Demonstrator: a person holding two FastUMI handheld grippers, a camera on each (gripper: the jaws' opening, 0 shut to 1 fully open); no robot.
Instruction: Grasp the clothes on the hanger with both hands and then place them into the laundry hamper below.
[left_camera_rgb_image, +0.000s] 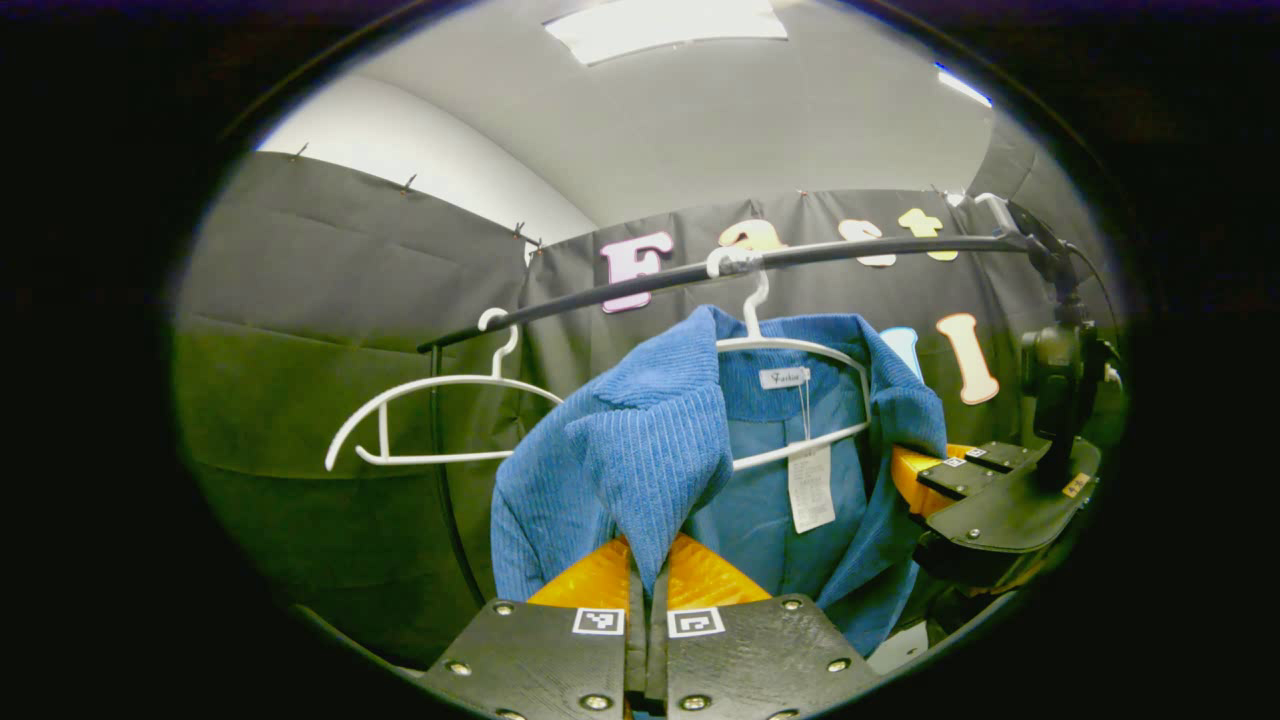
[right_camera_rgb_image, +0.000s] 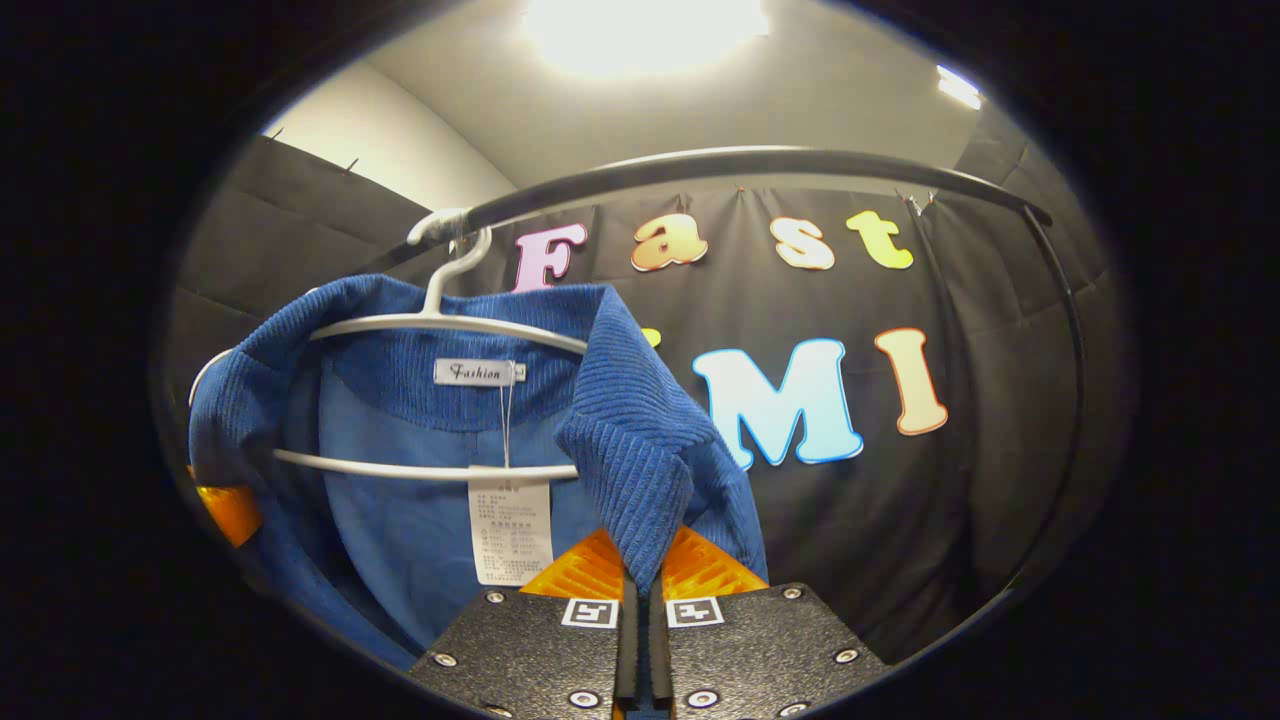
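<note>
Each gripper is clamped on a front edge of the blue corduroy jacket (left_camera_rgb_image: 640, 450): left gripper (left_camera_rgb_image: 648, 590), right gripper (right_camera_rgb_image: 640, 585). Beyond, the jacket hangs on a white wire hanger (right_camera_rgb_image: 440, 325) hooked over the dark rail (right_camera_rgb_image: 760, 160), so it must lift upward to come free.

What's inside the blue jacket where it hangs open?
Inside the blue corduroy jacket you can see a white hanger, smooth blue lining, a neck label and a paper tag. The hanger's ends are covered by the shoulders.

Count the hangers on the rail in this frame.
2. An empty hanger hangs toward the rail's end; the other hanger carries the blue jacket. More may sit beyond view.
</note>
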